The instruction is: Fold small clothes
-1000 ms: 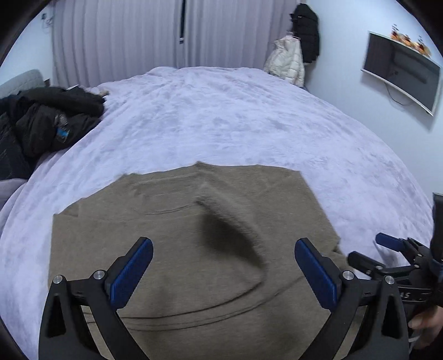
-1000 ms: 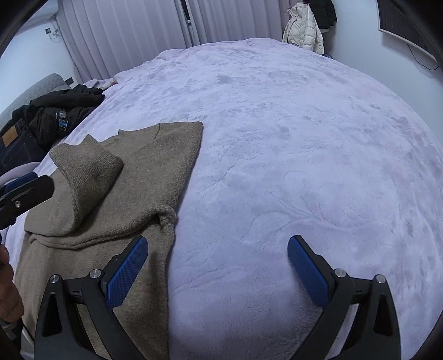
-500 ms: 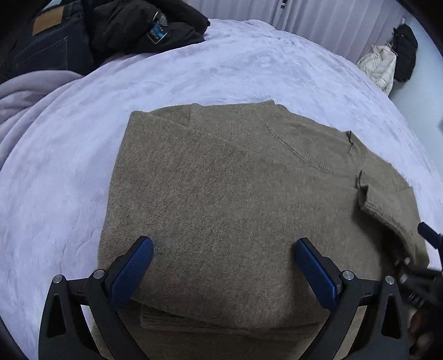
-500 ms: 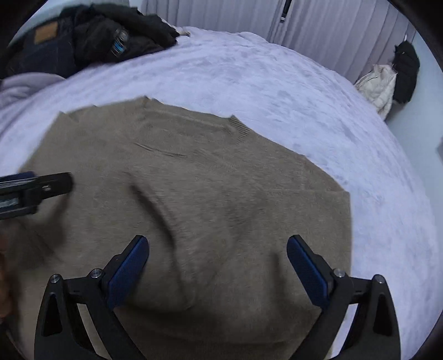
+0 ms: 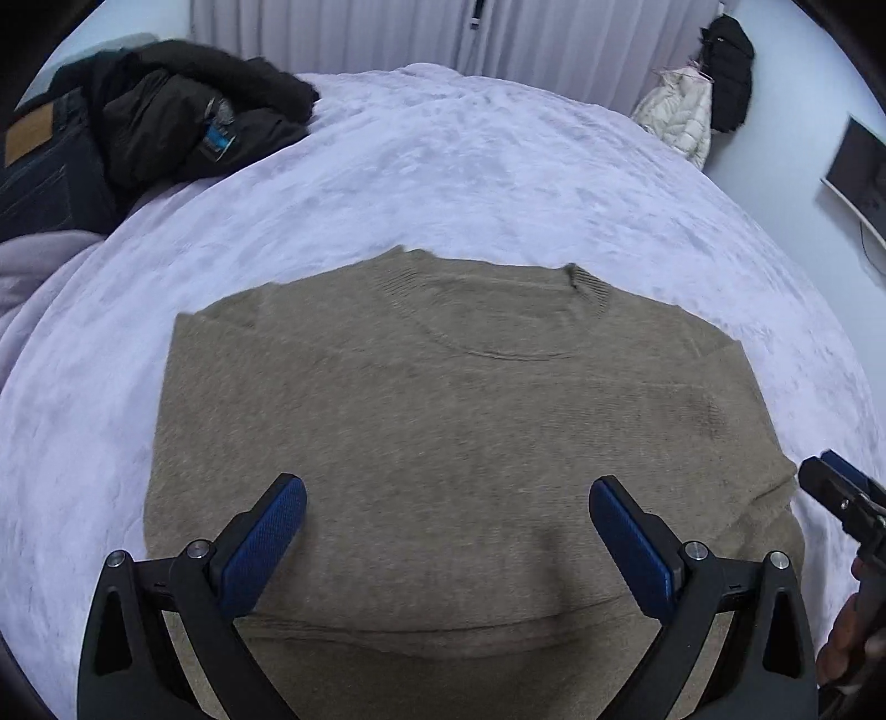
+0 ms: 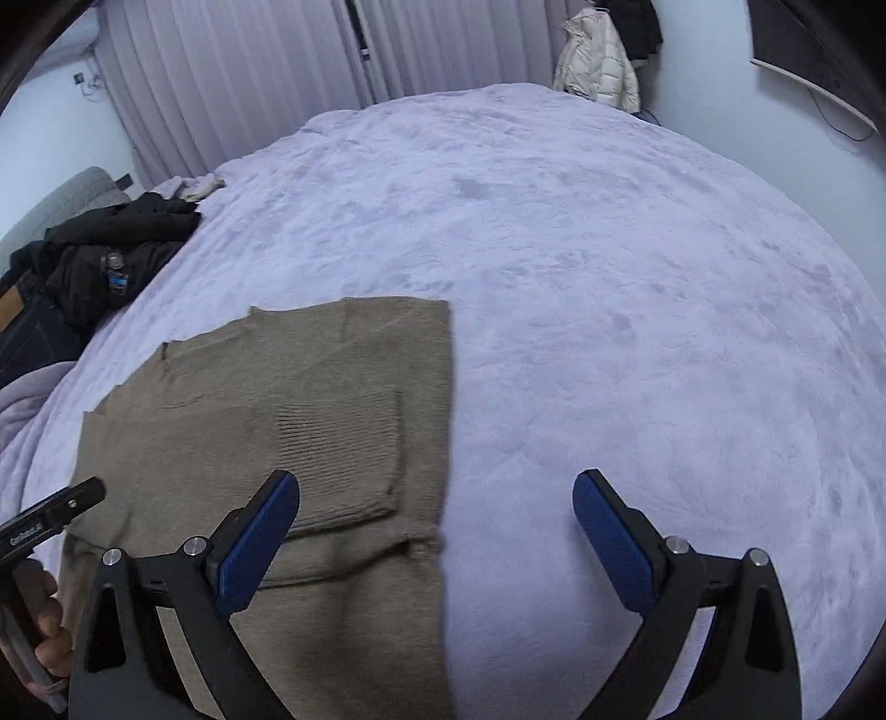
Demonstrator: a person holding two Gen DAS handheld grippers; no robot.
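The brown sweater [image 5: 443, 443] lies flat on the bed [image 5: 470, 183], collar pointing to the curtains [image 5: 387, 33], sleeves folded in, under both grippers [image 5: 447, 531] [image 6: 436, 523], spread wide, empty.

Both grippers were black plastic frames. The left gripper [image 5: 447, 531] and the right gripper [image 6: 436, 526] each carried two blue textured pads [image 5: 260, 554] on the fingers' inner faces, with silver screw heads [image 5: 197, 550] just behind them. Small white lettering marked one finger [image 6: 25, 533].
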